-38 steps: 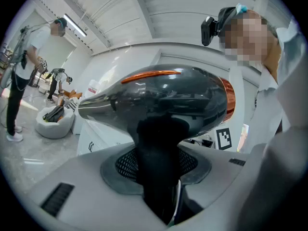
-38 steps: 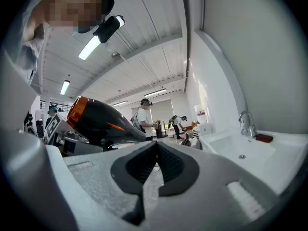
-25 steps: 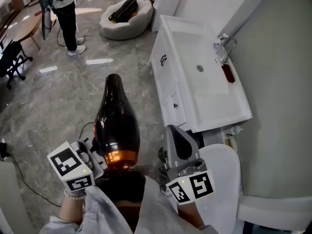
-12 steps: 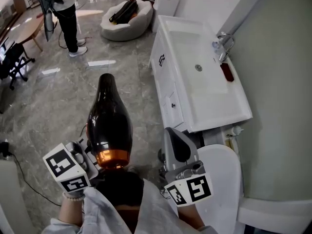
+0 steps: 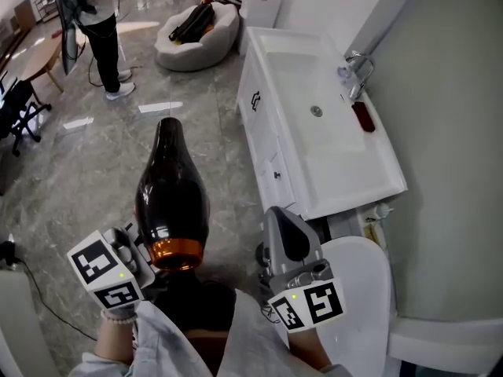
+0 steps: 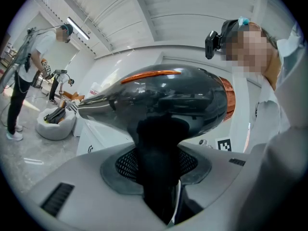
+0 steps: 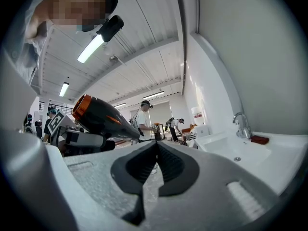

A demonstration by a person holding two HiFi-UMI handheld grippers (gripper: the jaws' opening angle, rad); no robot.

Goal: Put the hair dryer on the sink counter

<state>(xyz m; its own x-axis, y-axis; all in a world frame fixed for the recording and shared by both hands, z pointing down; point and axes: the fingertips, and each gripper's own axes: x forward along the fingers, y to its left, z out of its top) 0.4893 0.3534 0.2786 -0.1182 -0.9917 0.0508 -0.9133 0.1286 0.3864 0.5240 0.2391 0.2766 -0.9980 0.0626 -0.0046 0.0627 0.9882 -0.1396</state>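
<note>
A glossy black hair dryer [image 5: 171,199] with an orange ring hangs over the floor, nozzle pointing away from me. My left gripper [image 5: 144,251] is shut on its black handle [image 6: 158,167], which fills the gap between the jaws in the left gripper view. The dryer's body [image 6: 163,100] lies crosswise above them. My right gripper [image 5: 284,228] is shut with nothing in it, its jaws meeting at the tips [image 7: 155,150]. It sits near the white sink counter [image 5: 369,167], which lies to the right of the dryer. From the right gripper view the dryer [image 7: 103,119] shows at the left.
The counter holds a basin [image 5: 310,85], a chrome faucet [image 5: 357,69] and a small red item [image 5: 364,118], above a white cabinet [image 5: 263,136]. A white rounded fixture [image 5: 357,289] is under my right gripper. A person [image 5: 100,30] stands far left beside a cushion bed [image 5: 196,28].
The left gripper and the hair dryer have drifted a little to the left. The right gripper has barely moved and stays shut.
</note>
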